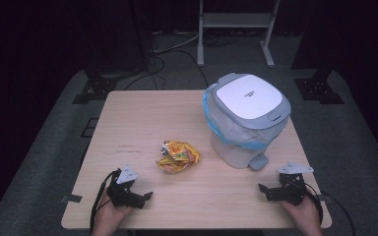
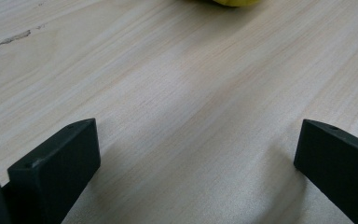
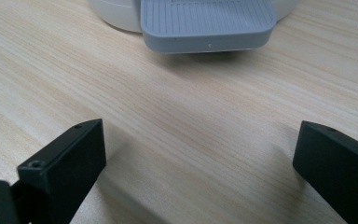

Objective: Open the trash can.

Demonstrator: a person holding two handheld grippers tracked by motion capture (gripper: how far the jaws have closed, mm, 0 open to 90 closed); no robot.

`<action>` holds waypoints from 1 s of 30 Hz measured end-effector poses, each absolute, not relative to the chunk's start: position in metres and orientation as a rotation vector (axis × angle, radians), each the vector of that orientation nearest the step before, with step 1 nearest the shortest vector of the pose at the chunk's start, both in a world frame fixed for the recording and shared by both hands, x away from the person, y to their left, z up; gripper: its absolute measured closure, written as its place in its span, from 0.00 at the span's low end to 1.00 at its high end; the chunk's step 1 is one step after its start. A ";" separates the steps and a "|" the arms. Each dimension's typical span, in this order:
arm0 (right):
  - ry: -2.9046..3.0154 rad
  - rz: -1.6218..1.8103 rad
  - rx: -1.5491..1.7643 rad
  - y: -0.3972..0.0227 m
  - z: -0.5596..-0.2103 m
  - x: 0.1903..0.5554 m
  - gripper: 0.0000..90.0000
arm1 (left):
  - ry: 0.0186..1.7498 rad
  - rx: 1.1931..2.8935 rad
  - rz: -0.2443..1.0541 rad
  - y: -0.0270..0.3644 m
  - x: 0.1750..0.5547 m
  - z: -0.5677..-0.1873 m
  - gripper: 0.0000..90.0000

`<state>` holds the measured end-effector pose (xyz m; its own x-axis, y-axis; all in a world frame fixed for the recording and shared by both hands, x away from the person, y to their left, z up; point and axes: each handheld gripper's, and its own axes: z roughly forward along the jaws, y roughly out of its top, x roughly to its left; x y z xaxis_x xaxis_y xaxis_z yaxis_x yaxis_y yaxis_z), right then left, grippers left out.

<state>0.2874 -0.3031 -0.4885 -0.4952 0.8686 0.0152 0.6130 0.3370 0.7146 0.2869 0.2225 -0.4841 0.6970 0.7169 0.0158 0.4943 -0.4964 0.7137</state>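
Presumably the work in hand: picking up the crumpled wrapper [image 1: 177, 156] and dropping it in the pedal bin [image 1: 246, 120].
Wrapper, place: on the table [image 1: 142, 113], about mid-way across and toward the near half, left of the bin and apart from it; yellow edge just visible at the top of the left gripper view [image 2: 235, 2].
Wrapper, handling: likely very light, thin crinkly foil or plastic, soft and springy, no real stiffness; slippery on its printed faces; not fragile.
Wrapper, where to grip: best on a raised fold or bunched ridge, pinched from the side near the table; flat sheet edges prone to slipping out.
Left gripper [image 1: 133, 195]: low over the near left of the table, jaws spread wide, holding nothing, aimed toward the wrapper, near but not touching.
Right gripper [image 1: 271, 191]: near right edge, jaws spread wide, empty, facing the grey foot pedal [image 3: 208, 24] just ahead.
Bin: white body, grey lid shut, blue-edged liner bag folded over the rim; lid to be opened before anything goes in, probably by pressing the pedal.
Bin, handling: probably light and empty, liable to slide or tip under a hard push.
In the way: nothing between left gripper and wrapper; bare wood only.
Beyond the table: dark floor, cables, a metal stand [image 1: 236, 22].
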 end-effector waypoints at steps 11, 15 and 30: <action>2.217 0.955 1.321 -0.305 -0.486 0.284 0.15 | 0.921 2.201 0.406 0.223 0.287 -0.484 0.00; 2.216 0.946 1.339 -0.306 -0.484 0.284 0.19 | 0.921 2.201 0.406 0.223 0.287 -0.484 0.00; 2.147 1.068 1.324 -0.318 -0.461 0.277 0.54 | 0.921 2.201 0.406 0.223 0.287 -0.484 0.00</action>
<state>0.2774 -0.3177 -0.4605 -0.4715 0.8802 0.0553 0.5750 0.2593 0.7760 0.2869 0.2226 -0.4840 0.6972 0.7167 0.0156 0.4951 -0.4973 0.7124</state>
